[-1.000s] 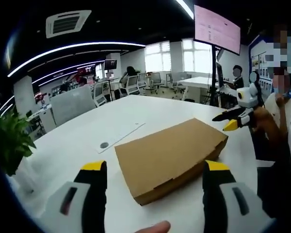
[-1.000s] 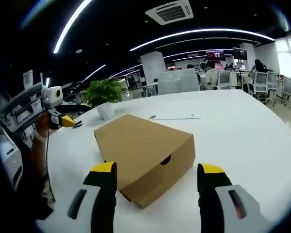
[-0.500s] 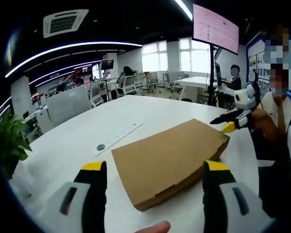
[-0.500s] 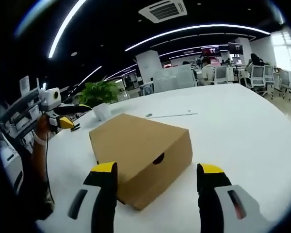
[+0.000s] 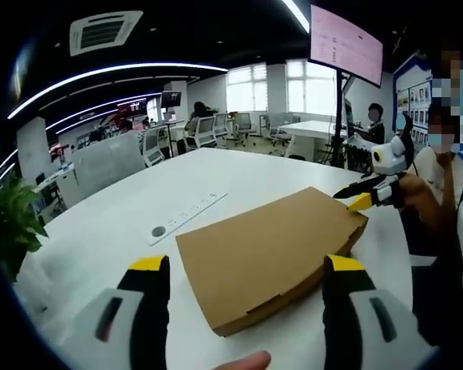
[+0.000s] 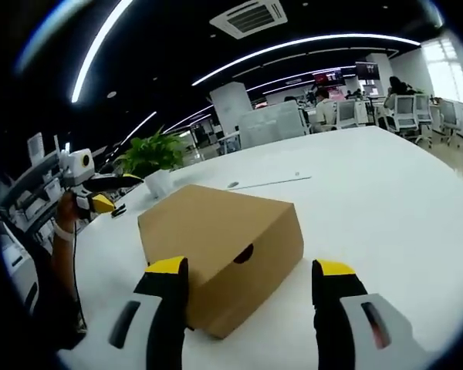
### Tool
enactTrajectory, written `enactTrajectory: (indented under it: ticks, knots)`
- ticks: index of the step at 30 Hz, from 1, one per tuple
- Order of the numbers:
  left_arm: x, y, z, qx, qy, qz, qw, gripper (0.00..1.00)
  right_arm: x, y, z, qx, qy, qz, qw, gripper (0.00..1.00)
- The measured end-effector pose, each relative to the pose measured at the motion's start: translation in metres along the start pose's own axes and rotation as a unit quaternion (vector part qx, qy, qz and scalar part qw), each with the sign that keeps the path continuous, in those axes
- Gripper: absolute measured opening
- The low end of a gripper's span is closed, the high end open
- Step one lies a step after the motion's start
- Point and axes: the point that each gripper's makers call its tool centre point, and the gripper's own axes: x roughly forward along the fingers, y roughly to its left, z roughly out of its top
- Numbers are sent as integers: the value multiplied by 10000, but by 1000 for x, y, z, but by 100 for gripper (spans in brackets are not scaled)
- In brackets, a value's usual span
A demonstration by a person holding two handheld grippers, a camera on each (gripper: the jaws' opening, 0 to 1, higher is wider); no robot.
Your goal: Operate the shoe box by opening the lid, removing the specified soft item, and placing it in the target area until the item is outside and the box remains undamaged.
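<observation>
A closed brown cardboard shoe box [image 5: 266,254] lies on the white table [image 5: 216,177], its lid down. My left gripper [image 5: 247,274] is open, its yellow-tipped jaws standing on either side of the box's near corner. The right gripper [image 5: 353,199] comes in from the right of this view, close to the box's far corner. In the right gripper view the box [image 6: 216,247] shows an end wall with a finger hole [image 6: 242,253]. My right gripper [image 6: 247,277] is open just in front of that end. The left gripper [image 6: 104,196] appears at the left, held by a hand, beyond the box.
A potted green plant [image 6: 150,158] stands on the table behind the box. A long white strip [image 5: 187,218] with a dark round spot lies on the table past the box. Office chairs, desks and a screen on a stand [image 5: 343,46] fill the background, with people at the right.
Both cameras have drifted slightly closer to the box. The box's end wall sits a little nearer the right gripper's jaws. The lid stays shut.
</observation>
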Motion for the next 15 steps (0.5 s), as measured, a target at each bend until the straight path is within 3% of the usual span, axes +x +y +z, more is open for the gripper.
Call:
enactTrajectory:
  ticks: [15]
  knots:
    - [3,1,6,1,-105,-16,9999,84,3,-1,-3,158,41,-27,9999,65]
